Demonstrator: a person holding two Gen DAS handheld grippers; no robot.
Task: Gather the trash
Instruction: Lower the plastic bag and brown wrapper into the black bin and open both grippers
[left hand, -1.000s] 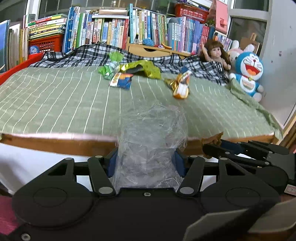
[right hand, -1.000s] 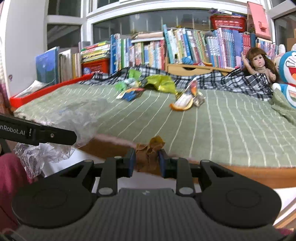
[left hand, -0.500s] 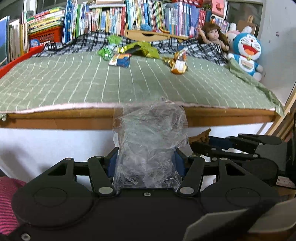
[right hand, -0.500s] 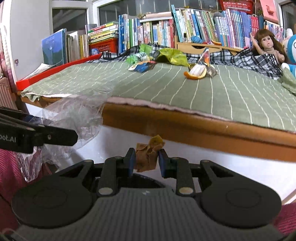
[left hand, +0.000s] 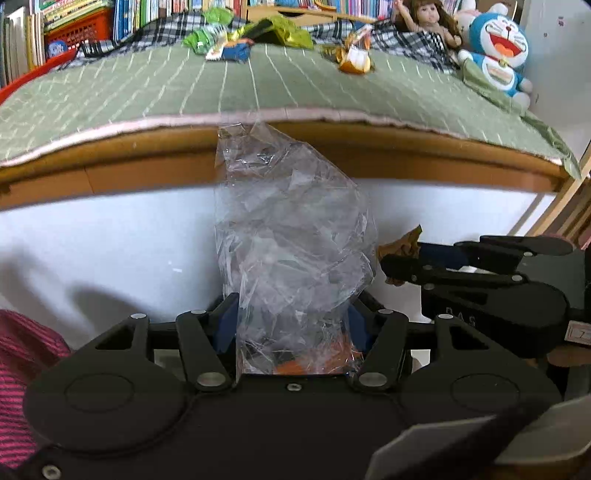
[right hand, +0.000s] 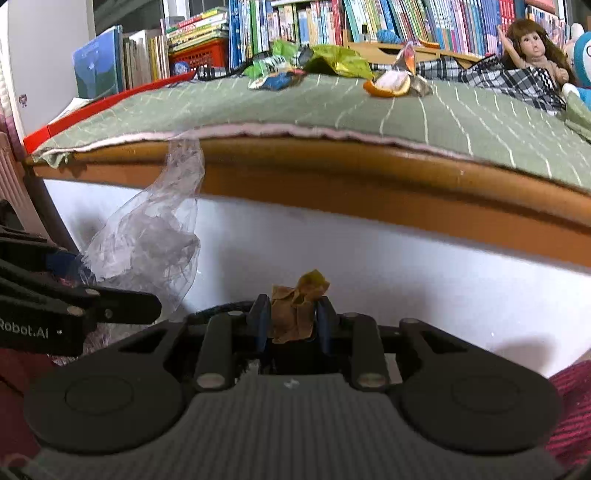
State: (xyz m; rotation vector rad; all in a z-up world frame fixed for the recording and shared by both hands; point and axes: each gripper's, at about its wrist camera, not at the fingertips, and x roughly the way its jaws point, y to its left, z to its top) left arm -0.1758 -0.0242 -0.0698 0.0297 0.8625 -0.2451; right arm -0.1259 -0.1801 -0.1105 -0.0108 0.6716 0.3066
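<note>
The left tool [left hand: 293,325] is clamping a crumpled clear plastic bag [left hand: 291,236] between its blue pads, and the bag is rising ahead of the fingers, with its upper end standing in front of the wooden bed frame [left hand: 424,151]. Something orange is showing through the plastic low down between the pads. The right tool [right hand: 293,321] is gripping a small brown and yellow crumpled wrapper [right hand: 299,306] at a narrow setting, and the wrapper is sticking up above the pad tips. Seen from the left wrist, the right tool is sitting just to the right of the bag, and its wrapper is lying close to the plastic; contact between them cannot be determined. Beyond and above both tools, the green striped bed cover [right hand: 332,110] is carrying further litter: green and blue wrappers [right hand: 277,72], a yellow-green bag [right hand: 340,61] and an orange peel with foil [right hand: 395,83]. A doll [right hand: 532,48] and a blue plush toy [left hand: 496,48] are resting at the far right, in front of rows of books [right hand: 295,26].
</note>
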